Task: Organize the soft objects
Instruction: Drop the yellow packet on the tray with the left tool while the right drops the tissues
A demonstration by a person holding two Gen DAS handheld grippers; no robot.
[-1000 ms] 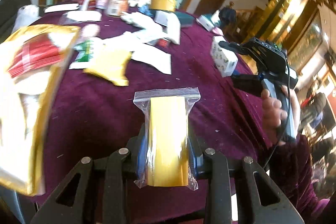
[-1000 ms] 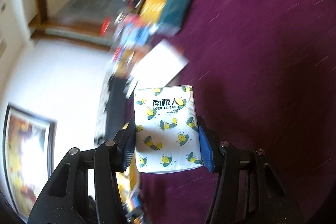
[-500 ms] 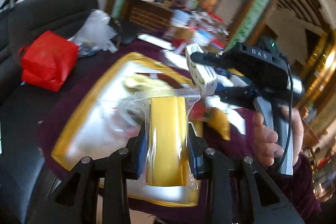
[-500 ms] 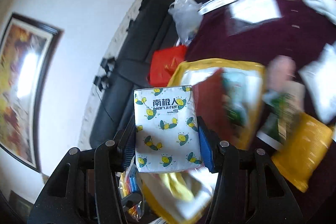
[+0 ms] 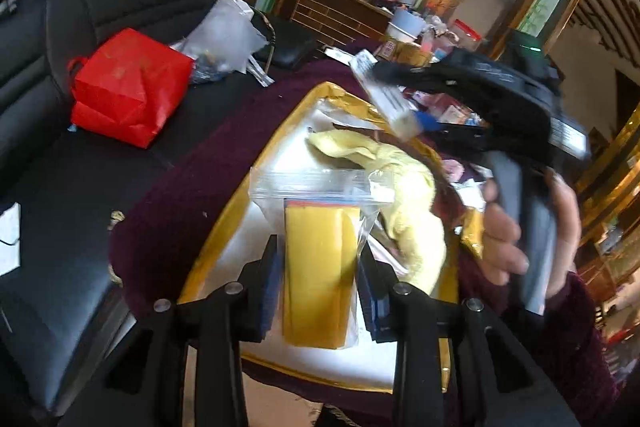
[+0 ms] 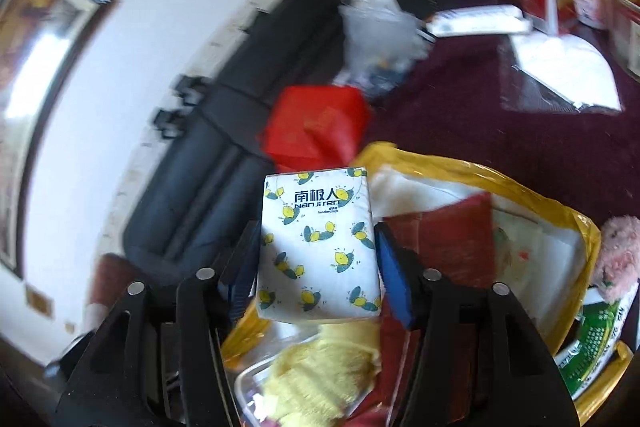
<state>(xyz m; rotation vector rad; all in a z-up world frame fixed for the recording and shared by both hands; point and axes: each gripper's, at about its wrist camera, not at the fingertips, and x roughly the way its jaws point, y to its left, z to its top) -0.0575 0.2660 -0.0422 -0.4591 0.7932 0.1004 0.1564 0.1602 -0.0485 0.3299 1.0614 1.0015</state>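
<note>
My left gripper (image 5: 316,259) is shut on a clear zip bag (image 5: 320,247) with a yellow pad inside, held over a gold-rimmed flat bag (image 5: 210,259). A crumpled yellow cloth (image 5: 408,195) lies in that bag just beyond. My right gripper (image 6: 316,247) hangs over the same gold-rimmed bag (image 6: 460,167) and the yellow cloth (image 6: 320,367). Its jaws are opening, and the lemon-print tissue pack (image 6: 316,247) sits between the pads with thin gaps on both sides. From the left wrist view, the right gripper (image 5: 400,107) and tissue pack (image 5: 384,95) show above the bag's far end, with a hand on the handle.
A maroon tablecloth (image 5: 180,187) covers the table. A red paper bag (image 5: 128,87) and a clear plastic bag (image 5: 228,31) rest on a black sofa (image 5: 80,27) to the left. A pink plush (image 6: 616,251), green packet (image 6: 592,343) and white pouch (image 6: 560,63) lie right.
Both grippers swung left from the table's middle to above the gold-rimmed bag, carrying their loads. The right jaws have widened off the tissue pack. The left grip is unchanged.
</note>
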